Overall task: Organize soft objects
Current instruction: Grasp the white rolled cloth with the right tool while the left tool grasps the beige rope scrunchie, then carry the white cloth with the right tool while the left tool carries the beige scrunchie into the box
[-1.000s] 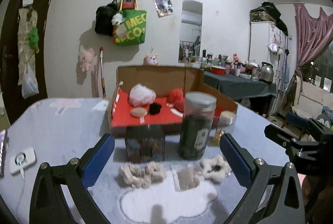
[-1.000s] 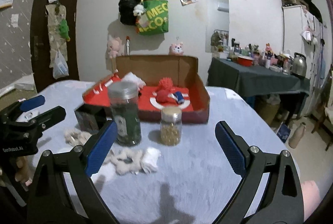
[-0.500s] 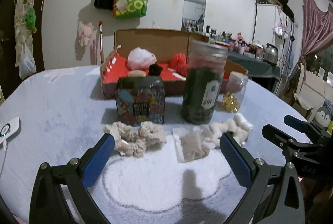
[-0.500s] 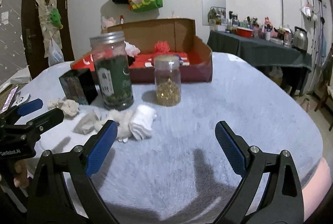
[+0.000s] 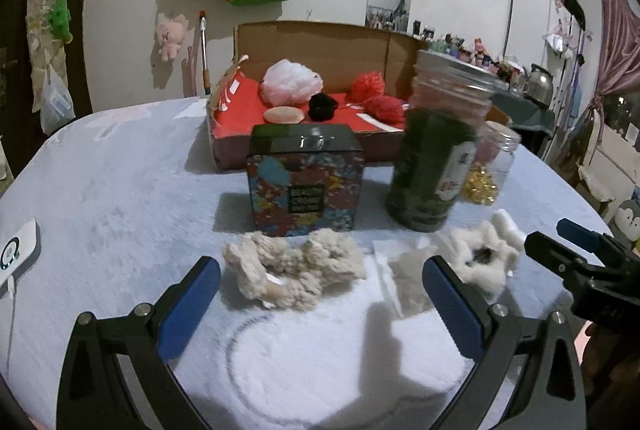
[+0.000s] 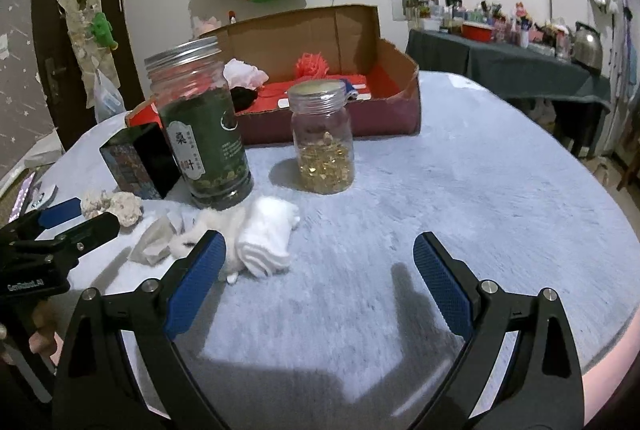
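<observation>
Both tongs gape wide with nothing between the blue pads. In the left wrist view the left gripper (image 5: 321, 292) frames a beige knitted scrunchie (image 5: 294, 272) at lower centre, lying on the pale fleece tablecloth (image 5: 120, 198) just in front of a patterned tin (image 5: 306, 178). A white fluffy scrunchie (image 5: 482, 256) sits at right, beside the green tea jar (image 5: 436, 158). In the right wrist view the right gripper (image 6: 320, 272) hangs low — a folded white cloth (image 6: 268, 234) lies just beyond its left pad. The cardboard box (image 5: 320, 46) behind holds pompoms.
</observation>
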Action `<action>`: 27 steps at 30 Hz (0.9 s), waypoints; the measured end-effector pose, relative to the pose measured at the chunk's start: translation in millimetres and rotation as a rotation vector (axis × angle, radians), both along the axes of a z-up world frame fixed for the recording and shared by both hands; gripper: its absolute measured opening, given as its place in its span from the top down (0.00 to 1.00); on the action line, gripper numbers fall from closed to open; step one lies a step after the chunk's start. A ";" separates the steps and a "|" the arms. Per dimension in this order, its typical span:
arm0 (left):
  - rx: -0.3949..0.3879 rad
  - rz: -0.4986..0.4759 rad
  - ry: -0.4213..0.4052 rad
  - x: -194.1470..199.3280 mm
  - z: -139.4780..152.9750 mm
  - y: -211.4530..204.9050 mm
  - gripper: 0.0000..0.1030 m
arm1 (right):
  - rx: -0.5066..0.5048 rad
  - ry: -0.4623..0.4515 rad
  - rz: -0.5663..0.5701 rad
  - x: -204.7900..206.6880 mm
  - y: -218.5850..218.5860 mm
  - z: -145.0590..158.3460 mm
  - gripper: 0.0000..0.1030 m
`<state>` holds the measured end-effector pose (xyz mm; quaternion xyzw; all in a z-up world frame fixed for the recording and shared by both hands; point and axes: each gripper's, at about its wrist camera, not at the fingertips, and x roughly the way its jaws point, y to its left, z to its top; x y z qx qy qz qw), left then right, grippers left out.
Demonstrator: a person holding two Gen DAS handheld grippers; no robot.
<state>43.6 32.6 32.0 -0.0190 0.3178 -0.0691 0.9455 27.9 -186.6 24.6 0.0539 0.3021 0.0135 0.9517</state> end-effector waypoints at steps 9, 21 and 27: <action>0.009 -0.041 0.100 30.2 -1.1 6.2 0.17 | 0.089 0.119 0.062 29.6 -9.0 -4.5 0.33; -0.035 -0.164 0.084 24.0 15.8 0.3 0.80 | 0.194 0.142 0.219 34.9 -9.3 5.4 0.82; -0.060 -0.218 0.074 19.3 23.5 -6.7 0.80 | 0.195 0.131 0.264 37.0 -5.2 15.2 0.82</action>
